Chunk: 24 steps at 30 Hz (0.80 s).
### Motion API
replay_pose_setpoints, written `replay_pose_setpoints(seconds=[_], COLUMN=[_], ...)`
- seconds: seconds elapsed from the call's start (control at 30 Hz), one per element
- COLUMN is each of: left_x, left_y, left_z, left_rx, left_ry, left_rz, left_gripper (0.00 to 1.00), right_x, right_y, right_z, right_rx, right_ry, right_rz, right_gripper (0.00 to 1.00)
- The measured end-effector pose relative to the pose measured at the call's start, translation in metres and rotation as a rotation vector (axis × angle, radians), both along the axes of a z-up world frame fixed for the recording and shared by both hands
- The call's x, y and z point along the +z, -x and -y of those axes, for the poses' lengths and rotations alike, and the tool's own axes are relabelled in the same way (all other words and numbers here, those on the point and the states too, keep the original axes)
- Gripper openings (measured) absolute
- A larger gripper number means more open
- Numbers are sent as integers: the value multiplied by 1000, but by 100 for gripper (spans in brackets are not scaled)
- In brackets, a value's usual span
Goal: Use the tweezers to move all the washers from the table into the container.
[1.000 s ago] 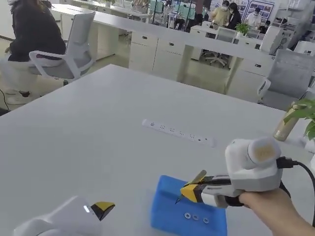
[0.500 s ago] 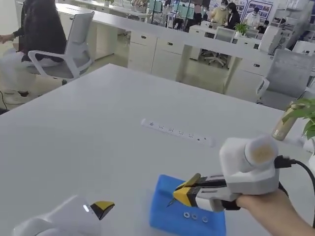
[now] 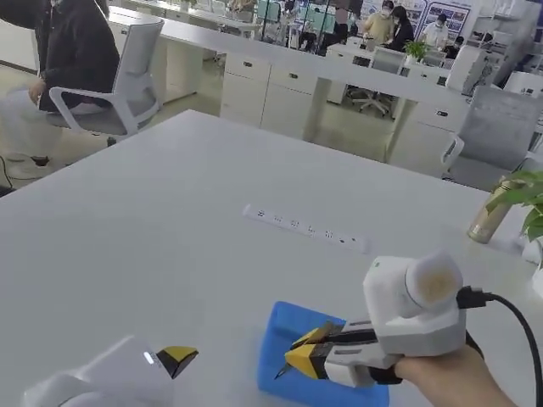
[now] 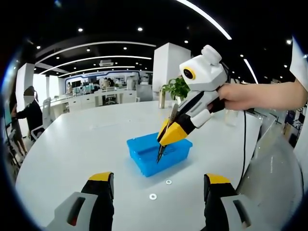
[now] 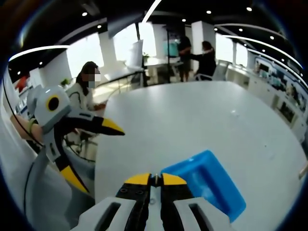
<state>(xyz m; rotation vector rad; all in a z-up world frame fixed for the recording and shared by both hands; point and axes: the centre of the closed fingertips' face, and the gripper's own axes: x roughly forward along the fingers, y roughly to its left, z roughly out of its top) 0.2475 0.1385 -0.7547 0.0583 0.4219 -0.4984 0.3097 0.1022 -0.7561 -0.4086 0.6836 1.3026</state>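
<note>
A blue container (image 3: 284, 326) sits on the white table near its front edge. Above it my right gripper (image 3: 300, 354) is shut on metal tweezers (image 3: 281, 370), whose tips point down and left over the container's near left part. The left gripper view has the tweezers (image 4: 160, 153) hanging tip-down over the container (image 4: 144, 149), below the right gripper (image 4: 174, 132). Two washers (image 4: 168, 182) (image 4: 152, 196) lie on the table in front of the container, between the jaws of my open left gripper (image 4: 159, 178). Whether the tips pinch a washer I cannot tell.
A white power strip (image 3: 307, 229) lies across the table beyond the container. A bottle (image 3: 490, 216) and a potted plant (image 3: 526, 199) stand at the far right edge. Office chairs and a person (image 3: 72, 42) are past the table's far left corner.
My right gripper has carried the tweezers left and lower over the container, and it now hides the washers that showed inside it. The left gripper has stayed put.
</note>
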Motion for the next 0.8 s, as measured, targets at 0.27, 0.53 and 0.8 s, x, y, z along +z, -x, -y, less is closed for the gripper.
replay_pose_setpoints(seconds=[0.27, 0.53, 0.8], left_x=[1, 0, 0], left_y=[0, 0, 0], left_z=[1, 1, 1], left_rx=[-3, -4, -5], left_ry=[0, 2, 1], left_rz=[1, 0, -1], left_gripper=[77, 77, 77], right_x=[-17, -37, -48], right_y=[1, 10, 20], right_z=[5, 10, 13], right_rx=[-7, -8, 1], right_ry=[25, 63, 104], right_rz=[-26, -70, -90], right_gripper=[3, 3, 3])
